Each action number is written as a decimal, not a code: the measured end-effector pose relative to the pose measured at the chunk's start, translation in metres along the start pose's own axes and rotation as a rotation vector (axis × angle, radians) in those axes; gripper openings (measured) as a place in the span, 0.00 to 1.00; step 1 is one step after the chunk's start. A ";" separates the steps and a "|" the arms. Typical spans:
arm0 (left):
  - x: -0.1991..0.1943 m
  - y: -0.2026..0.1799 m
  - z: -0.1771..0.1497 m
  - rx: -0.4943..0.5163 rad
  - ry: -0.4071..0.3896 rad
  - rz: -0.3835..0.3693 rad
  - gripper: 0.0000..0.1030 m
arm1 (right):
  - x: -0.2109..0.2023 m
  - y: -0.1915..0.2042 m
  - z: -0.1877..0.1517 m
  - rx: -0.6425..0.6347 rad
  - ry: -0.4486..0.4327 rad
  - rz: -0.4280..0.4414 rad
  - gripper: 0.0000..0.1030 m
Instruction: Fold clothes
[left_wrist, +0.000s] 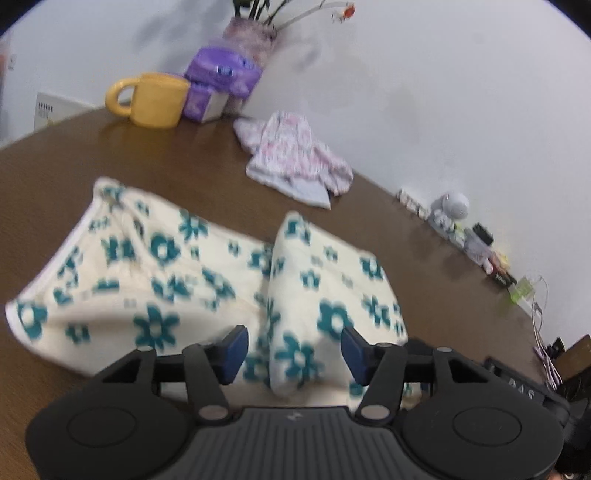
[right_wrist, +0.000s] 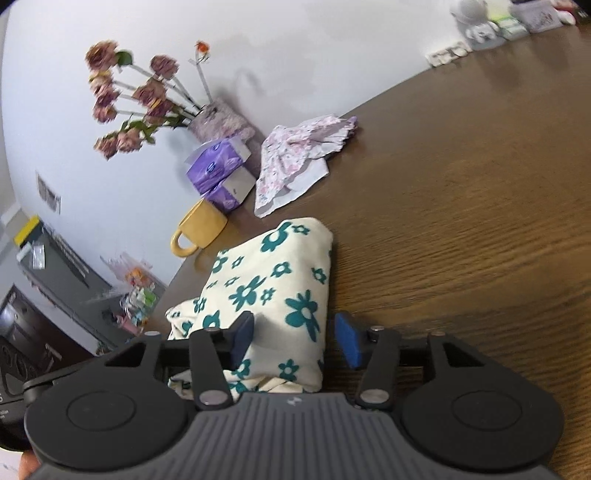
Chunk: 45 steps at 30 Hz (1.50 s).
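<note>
A lived-in home. A wooden table (right_wrist: 480, 221) against a white wall holds dried roses (right_wrist: 136, 99), a yellow mug (right_wrist: 201, 229) and tissue packs (right_wrist: 221, 173).

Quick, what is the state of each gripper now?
Left gripper: open, astride a fold of the floral garment.
Right gripper: open, astride the same garment.

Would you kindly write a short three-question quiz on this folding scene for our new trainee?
1. True or false: the left claw is clamped shut on the floral garment.
2. Which stands nearest the yellow mug? A) tissue packs B) white figurine C) pink garment
3. Fill in: the pink garment lies ____ on the table, not folded.

Key: 1 false, both claws are open, the right claw too; 2 A; 3 crumpled.
</note>
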<state>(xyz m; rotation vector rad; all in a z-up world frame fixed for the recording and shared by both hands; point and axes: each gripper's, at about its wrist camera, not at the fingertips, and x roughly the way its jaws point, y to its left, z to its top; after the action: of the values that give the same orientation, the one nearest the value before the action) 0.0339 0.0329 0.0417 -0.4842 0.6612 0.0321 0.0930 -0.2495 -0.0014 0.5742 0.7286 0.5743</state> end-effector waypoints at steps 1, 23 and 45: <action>0.001 -0.001 0.003 0.006 -0.008 0.005 0.49 | 0.000 -0.002 0.001 0.012 -0.004 0.001 0.56; 0.033 0.035 0.008 -0.033 0.058 -0.106 0.35 | 0.027 0.001 0.003 0.045 0.002 0.023 0.58; 0.029 0.060 0.010 -0.122 0.069 -0.252 0.37 | 0.032 0.030 0.010 0.019 -0.026 -0.086 0.21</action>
<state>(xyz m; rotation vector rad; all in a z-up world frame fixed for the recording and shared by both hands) 0.0519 0.0873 0.0060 -0.6856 0.6642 -0.1837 0.1116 -0.2097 0.0099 0.5645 0.7313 0.4798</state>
